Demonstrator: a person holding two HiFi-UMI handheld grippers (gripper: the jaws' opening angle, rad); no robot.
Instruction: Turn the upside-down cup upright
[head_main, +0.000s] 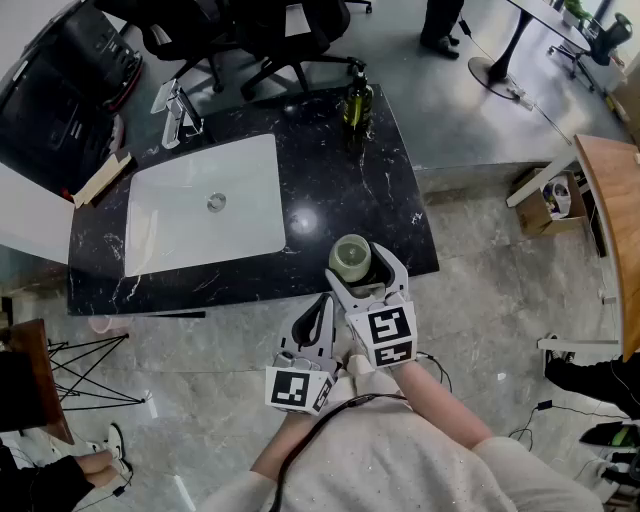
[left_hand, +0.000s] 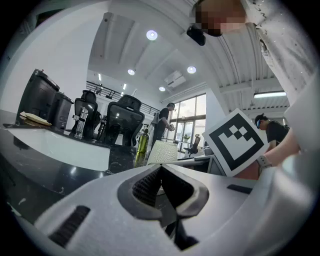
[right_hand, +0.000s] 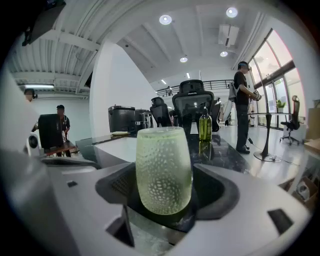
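A pale green dimpled cup (head_main: 351, 257) stands at the front edge of the black marble counter (head_main: 330, 190). In the right gripper view the cup (right_hand: 163, 167) has its flat end up and its rounded end down. From above, its top shows a pale ring round a darker middle. My right gripper (head_main: 361, 269) (right_hand: 165, 187) is shut on it, a dark pad against each side. My left gripper (head_main: 326, 302) (left_hand: 159, 169) hangs just in front of the counter edge, to the left of the right one, shut and holding nothing.
A white sink (head_main: 170, 235) with a chrome tap (head_main: 180, 112) fills the counter's left half. An olive-green bottle (head_main: 357, 98) stands at the far edge. Black office chairs (head_main: 250, 30) are behind, a black machine (head_main: 65, 65) at far left, and a wooden table (head_main: 615, 215) at right.
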